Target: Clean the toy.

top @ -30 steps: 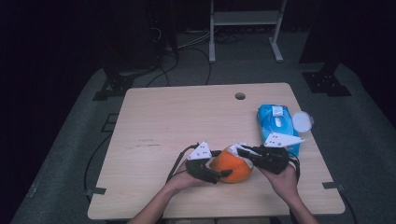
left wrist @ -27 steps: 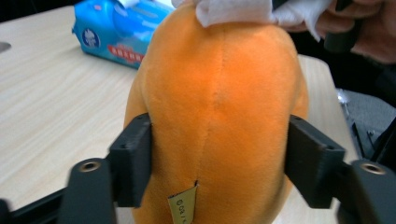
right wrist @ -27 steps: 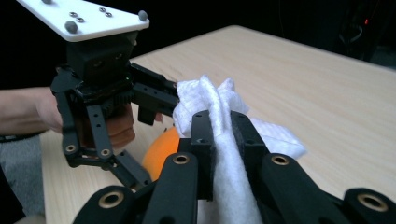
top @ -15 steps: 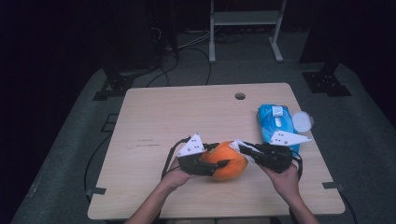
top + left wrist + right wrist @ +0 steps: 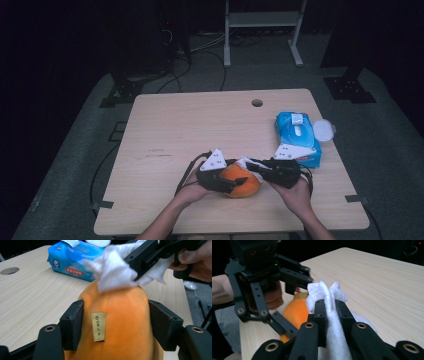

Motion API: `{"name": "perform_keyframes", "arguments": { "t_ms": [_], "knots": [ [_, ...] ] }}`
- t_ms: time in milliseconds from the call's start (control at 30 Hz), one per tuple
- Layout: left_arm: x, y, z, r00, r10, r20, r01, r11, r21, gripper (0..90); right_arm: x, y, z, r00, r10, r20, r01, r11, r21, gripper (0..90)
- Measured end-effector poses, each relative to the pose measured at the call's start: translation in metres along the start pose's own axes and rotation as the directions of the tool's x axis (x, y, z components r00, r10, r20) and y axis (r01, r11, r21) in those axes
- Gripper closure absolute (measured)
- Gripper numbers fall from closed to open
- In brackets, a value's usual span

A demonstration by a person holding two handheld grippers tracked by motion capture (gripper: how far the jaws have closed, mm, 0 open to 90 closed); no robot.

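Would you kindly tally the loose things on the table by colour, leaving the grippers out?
Orange: 1, the plush toy
White: 2, the wipe and the round lid
Blue: 1, the wipes pack
Total: 4

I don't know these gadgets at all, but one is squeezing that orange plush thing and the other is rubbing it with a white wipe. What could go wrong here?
1. The left gripper clamps the soft orange plush only at its sides; its jaws have just been opening slightly, so rubbing might twist it loose.
2. The right gripper pinches the white wipe by a bunched fold, which could slip out.
3. The open wipes pack sits close beside the right hand and might get knocked.
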State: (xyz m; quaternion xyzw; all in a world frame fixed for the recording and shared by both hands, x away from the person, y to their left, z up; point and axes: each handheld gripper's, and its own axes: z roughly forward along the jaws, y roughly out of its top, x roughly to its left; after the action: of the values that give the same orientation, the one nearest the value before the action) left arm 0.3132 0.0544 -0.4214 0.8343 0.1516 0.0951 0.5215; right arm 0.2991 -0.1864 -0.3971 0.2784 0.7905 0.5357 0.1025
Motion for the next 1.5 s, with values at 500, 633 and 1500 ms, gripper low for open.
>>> {"name": "perform_keyframes", "arguments": {
  "t_ms": [500, 633, 1500],
  "knots": [
    [0.016, -0.005, -0.012, 0.9986, -0.036, 0.039, 0.037, 0.9992, -0.016, 14.8, -0.012, -0.009, -0.003, 0.9994, 0.027, 0.021, -0.027, 0.999, 0.018, 80.4],
    [0.022, -0.014, -0.009, 0.9946, -0.075, 0.071, 0.075, 0.9971, 0.008, 13.1, -0.017, -0.012, -0.006, 0.9991, 0.037, 0.019, -0.037, 0.999, 0.021, 80.3],
    [0.023, -0.029, 0.011, 0.9909, -0.073, 0.113, 0.073, 0.9973, 0.007, 6.3, -0.023, -0.015, -0.013, 0.9983, 0.056, 0.017, -0.056, 0.998, 0.018, 80.2]
  ]
}}
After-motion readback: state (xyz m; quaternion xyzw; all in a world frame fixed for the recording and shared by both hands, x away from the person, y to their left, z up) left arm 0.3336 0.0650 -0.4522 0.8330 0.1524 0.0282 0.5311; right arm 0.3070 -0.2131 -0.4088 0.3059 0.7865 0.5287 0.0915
